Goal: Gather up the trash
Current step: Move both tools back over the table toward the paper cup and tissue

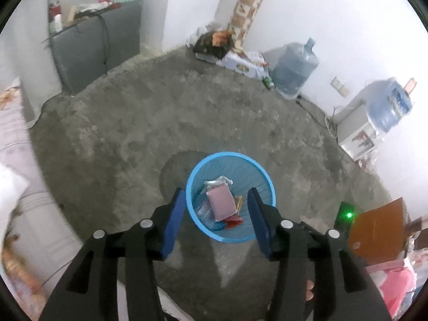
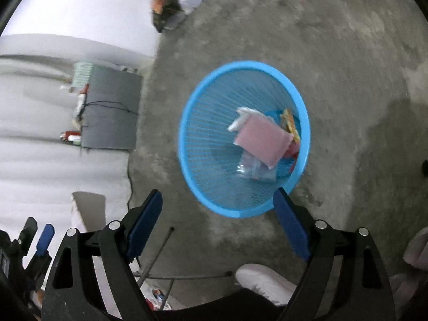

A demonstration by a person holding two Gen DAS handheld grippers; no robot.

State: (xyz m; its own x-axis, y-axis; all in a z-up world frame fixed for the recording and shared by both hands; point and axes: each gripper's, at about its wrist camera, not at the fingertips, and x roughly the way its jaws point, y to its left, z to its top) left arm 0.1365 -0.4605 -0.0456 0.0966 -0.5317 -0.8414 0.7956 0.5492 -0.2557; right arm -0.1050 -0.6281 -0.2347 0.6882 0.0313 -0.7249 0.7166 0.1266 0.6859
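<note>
The round blue slatted plastic wastebasket (image 1: 231, 236) stands on the concrete floor (image 1: 187, 123), holding a flat pink packet (image 1: 220, 203) atop other wrappers. The left claw (image 1: 215, 220) and right claw (image 2: 218, 223) gape, both empty. A low claw could tip the light basket. No writing is legible.

basket (image 1: 242, 236): bright blue, ribbed | packet (image 1: 221, 203): pink | gripper pads (image 1: 175, 224): dark blue | floor (image 1: 187, 123): mottled grey
</note>
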